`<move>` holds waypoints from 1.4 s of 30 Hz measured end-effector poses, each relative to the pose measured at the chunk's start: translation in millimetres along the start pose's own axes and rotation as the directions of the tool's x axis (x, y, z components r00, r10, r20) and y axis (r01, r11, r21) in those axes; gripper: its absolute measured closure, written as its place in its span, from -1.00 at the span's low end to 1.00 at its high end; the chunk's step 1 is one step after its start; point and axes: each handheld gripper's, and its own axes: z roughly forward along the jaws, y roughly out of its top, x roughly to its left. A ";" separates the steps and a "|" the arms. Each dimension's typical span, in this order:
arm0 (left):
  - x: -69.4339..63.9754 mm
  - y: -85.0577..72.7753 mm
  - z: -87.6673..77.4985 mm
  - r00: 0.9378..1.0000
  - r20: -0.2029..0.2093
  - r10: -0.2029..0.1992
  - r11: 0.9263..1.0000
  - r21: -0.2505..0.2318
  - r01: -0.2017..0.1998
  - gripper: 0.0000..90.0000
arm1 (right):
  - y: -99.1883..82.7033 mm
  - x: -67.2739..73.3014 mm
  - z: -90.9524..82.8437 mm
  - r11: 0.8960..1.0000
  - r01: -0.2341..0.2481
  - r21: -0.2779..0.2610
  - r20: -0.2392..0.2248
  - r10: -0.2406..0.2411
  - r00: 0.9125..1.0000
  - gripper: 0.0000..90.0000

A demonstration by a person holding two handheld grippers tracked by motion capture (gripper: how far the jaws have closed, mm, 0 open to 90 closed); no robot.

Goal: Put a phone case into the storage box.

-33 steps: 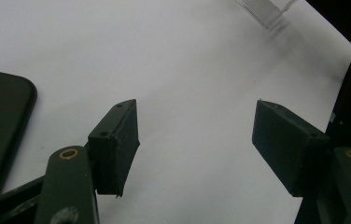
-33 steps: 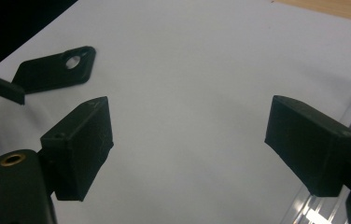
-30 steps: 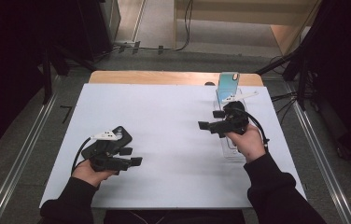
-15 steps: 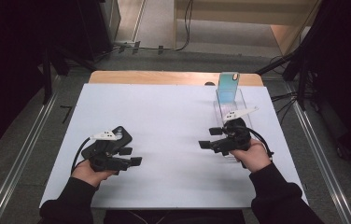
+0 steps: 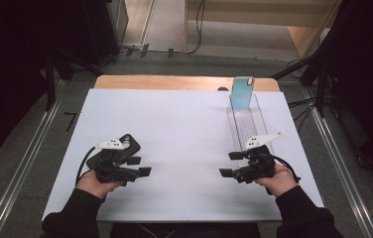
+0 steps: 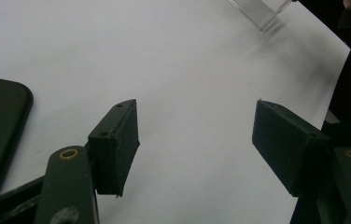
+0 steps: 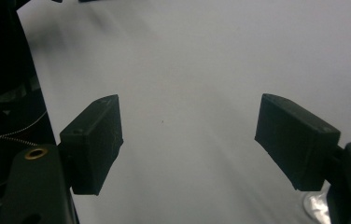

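The right gripper has drawn back from the clear rack, jaws just narrowing yet empty. Beside the gaping, empty left gripper lies a black phone.

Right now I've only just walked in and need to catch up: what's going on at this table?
A person holds a gripper in each hand over a white table. Both the left gripper and the right gripper are open and empty. A black phone lies by the left one. A teal phone stands in a clear rack beyond the right one.
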 end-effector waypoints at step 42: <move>38.5 22.2 -17.0 0.988 -0.117 0.100 0.995 -0.007 -0.102 -0.54 | -31.1 -4.7 -4.0 0.998 -0.017 0.056 0.013 0.016 1.000 -0.53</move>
